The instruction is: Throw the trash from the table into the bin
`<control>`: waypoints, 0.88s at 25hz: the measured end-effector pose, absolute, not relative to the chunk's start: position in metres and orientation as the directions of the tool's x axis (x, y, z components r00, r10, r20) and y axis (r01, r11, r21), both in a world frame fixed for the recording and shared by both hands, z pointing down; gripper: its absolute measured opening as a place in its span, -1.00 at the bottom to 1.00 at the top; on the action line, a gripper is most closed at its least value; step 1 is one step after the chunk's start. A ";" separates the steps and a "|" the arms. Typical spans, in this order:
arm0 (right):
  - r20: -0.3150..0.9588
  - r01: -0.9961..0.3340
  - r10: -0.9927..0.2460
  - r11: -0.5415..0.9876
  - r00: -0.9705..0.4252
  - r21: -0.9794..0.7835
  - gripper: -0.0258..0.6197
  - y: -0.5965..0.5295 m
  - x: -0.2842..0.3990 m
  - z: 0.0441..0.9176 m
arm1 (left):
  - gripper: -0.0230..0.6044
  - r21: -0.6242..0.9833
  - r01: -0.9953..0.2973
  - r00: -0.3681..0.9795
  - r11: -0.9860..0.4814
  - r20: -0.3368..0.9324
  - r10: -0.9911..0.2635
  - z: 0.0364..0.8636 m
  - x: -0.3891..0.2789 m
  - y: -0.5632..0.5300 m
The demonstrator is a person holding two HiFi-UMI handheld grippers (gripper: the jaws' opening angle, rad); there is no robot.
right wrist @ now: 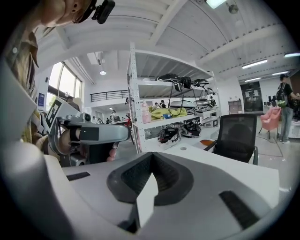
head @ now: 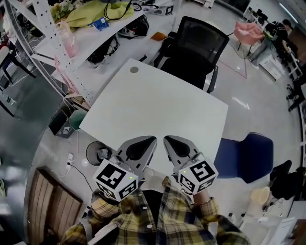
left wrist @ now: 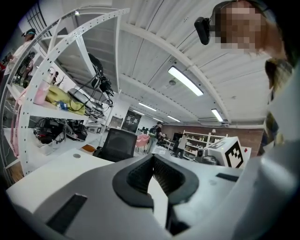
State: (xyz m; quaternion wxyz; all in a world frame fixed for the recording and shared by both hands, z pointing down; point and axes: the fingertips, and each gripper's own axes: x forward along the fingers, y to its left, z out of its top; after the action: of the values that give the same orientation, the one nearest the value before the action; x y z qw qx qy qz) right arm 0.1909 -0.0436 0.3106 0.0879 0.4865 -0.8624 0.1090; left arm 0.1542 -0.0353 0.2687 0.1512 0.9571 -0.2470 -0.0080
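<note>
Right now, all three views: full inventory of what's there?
white square table: one, white, centre of head view
black mesh office chair: one, black, table's far side
blue chair: one, blue, right of table
white metal shelving rack: one, white, left, holding yellow cloth
round black bin: one, black, floor left of table
left gripper: one, grey, shut, empty
right gripper: one, grey, shut, empty

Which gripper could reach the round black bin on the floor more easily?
Probably the left gripper: it hangs right beside the bin, while the right gripper is further across. Both are shut and empty.
</note>
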 end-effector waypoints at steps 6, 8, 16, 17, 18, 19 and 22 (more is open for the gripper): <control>0.273 -0.883 -0.840 0.450 -0.469 -0.131 -0.92 -0.047 0.199 0.315 | -0.90 0.290 -0.432 0.900 -0.854 0.087 -0.426 0.270 0.159 -0.039; 0.275 -0.889 -0.846 0.437 -0.457 -0.134 -0.92 -0.050 0.199 0.315 | -0.90 0.290 -0.414 0.909 -0.863 0.088 -0.407 0.271 0.160 -0.041; 0.280 -0.909 -0.864 0.392 -0.418 -0.144 -0.92 -0.060 0.201 0.316 | -0.90 0.302 -0.377 0.926 -0.875 0.100 -0.365 0.274 0.163 -0.057; 0.281 -0.910 -0.866 0.389 -0.414 -0.142 -0.92 -0.062 0.202 0.317 | -0.90 0.304 -0.377 0.926 -0.875 0.102 -0.363 0.274 0.163 -0.059; 0.282 -0.912 -0.868 0.385 -0.409 -0.141 -0.92 -0.063 0.203 0.317 | -0.90 0.305 -0.376 0.926 -0.875 0.104 -0.362 0.275 0.163 -0.060; 0.283 -0.914 -0.869 0.381 -0.405 -0.140 -0.92 -0.064 0.204 0.317 | -0.90 0.305 -0.375 0.927 -0.876 0.105 -0.360 0.275 0.164 -0.062; 0.284 -0.918 -0.873 0.370 -0.397 -0.144 -0.92 -0.067 0.204 0.318 | -0.90 0.302 -0.369 0.929 -0.879 0.102 -0.355 0.275 0.164 -0.065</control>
State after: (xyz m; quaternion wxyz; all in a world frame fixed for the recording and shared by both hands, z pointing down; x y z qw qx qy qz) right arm 0.2044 -0.0668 0.3181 0.0800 0.5433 -0.8238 0.1403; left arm 0.1637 -0.0653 0.2749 0.1601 0.9690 -0.1870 0.0219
